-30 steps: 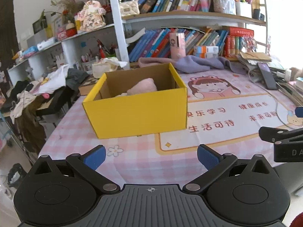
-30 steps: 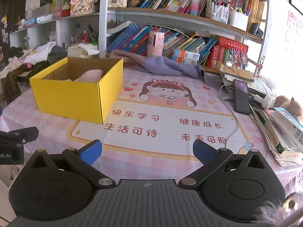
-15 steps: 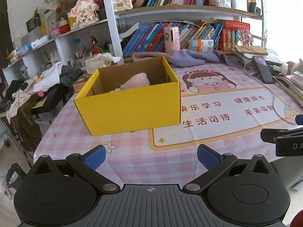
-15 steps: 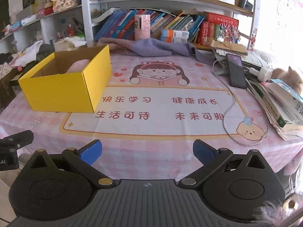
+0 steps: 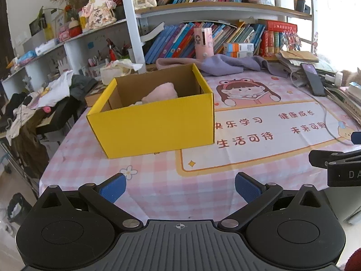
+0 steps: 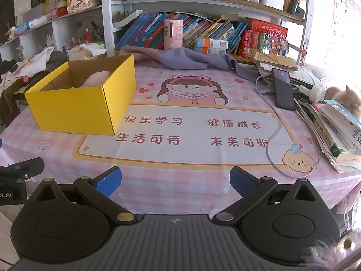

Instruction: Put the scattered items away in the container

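Note:
A yellow cardboard box (image 5: pixel 158 126) (image 6: pixel 74 110) stands open on the left part of the pink checked tablecloth (image 5: pixel 158 180). Inside it lies a soft pink item (image 5: pixel 161 92) (image 6: pixel 97 79), partly hidden by the box wall. My left gripper (image 5: pixel 179 186) hangs open over the table's near edge, well in front of the box, with nothing between its blue pads. My right gripper (image 6: pixel 174 180) is open too, empty, near the front edge to the right of the box. Its black body shows at the right edge of the left wrist view.
A purple cloth (image 6: pixel 185 58) lies at the back below shelves of books. A dark phone (image 6: pixel 283 88) with a white cable, and stacked books (image 6: pixel 334 131), crowd the right side. A chair heaped with clothes (image 5: pixel 40 99) stands left of the table. A furry animal (image 6: pixel 345 97) sits far right.
Both grippers have drawn back toward the table's near edge, so the box looks farther away and more of the tablecloth shows. Their jaws stay open.

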The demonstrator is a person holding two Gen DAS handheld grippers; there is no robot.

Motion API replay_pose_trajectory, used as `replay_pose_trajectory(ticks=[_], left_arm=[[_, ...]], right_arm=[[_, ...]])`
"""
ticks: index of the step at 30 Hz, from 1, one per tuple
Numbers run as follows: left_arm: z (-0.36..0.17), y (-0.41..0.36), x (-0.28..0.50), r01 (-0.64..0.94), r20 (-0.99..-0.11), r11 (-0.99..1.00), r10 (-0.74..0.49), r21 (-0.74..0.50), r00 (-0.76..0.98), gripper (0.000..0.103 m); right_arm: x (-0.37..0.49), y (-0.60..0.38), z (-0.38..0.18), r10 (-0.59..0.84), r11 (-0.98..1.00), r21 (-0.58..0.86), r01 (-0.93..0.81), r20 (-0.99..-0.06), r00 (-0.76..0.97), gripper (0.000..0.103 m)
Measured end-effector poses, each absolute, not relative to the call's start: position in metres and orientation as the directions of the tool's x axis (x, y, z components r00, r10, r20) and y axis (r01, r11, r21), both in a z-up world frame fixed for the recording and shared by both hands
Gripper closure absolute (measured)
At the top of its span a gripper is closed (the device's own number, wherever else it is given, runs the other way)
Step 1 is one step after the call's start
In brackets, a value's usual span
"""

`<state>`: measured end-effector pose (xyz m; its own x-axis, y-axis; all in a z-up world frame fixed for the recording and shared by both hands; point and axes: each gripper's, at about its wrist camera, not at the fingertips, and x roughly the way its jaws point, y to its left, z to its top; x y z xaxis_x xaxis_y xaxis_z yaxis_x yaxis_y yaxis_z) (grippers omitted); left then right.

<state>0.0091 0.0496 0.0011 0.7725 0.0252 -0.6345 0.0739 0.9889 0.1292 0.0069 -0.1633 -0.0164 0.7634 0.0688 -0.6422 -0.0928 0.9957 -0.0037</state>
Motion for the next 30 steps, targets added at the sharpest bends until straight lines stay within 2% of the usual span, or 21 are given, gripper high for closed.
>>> replay_pose_trajectory(ticks=[30], left_arm=[[-0.006,0.052,0.019,0.074,-0.668,0.993,0.003,0.088,0.744,0.0]], right_arm=[[0.009,-0.159,-0.02,0.072,0.994,-0.012,-0.107,-0.661,0.747,0.0]])
